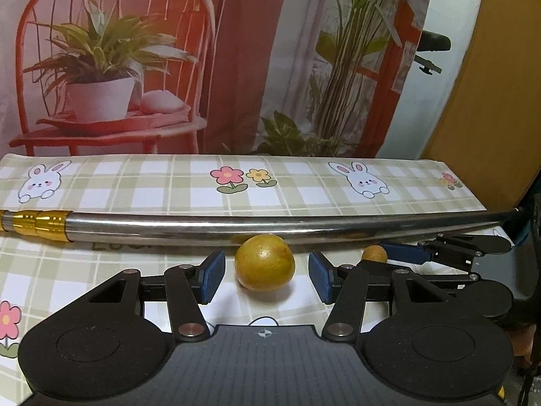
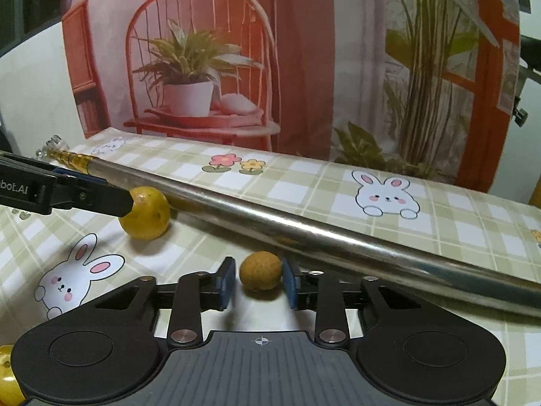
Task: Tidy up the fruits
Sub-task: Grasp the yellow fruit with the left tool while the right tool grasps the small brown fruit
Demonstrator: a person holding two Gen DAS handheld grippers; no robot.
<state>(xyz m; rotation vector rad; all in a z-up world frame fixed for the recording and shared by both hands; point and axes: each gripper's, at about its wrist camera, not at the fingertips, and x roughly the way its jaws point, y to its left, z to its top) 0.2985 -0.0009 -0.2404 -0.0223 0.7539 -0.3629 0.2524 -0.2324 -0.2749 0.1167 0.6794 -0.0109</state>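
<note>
Left gripper [image 1: 265, 279] is spread wide, its blue pads [image 1: 213, 279] standing clear on both sides of the yellow citrus fruit [image 1: 264, 263], which sits on the worktop [image 1: 101, 270] right between them with daylight on either flank, nothing gripped. Over on the right, the right gripper [image 2: 258, 282] is far narrower: its right pad looks pressed against the small brown fruit [image 2: 260, 274], while a thin sliver of gap shows at the left pad [image 2: 226, 282], so it brackets the fruit but a firm clamp can't be confirmed. The small fruit rests on the checked cloth just in front of the long metal pole [image 2: 304, 233], which runs diagonally across the worktop with a gold-coloured collar at its far left end. From the left wrist view, that small fruit is half hidden behind the right gripper's linkage. The citrus fruit lies just short of the pole, and from the right wrist view the left gripper's finger covers its left edge. At the bottom left corner of the right wrist view, a yellow round object [image 2: 8, 377] is cut off by the frame and hard to identify.
</note>
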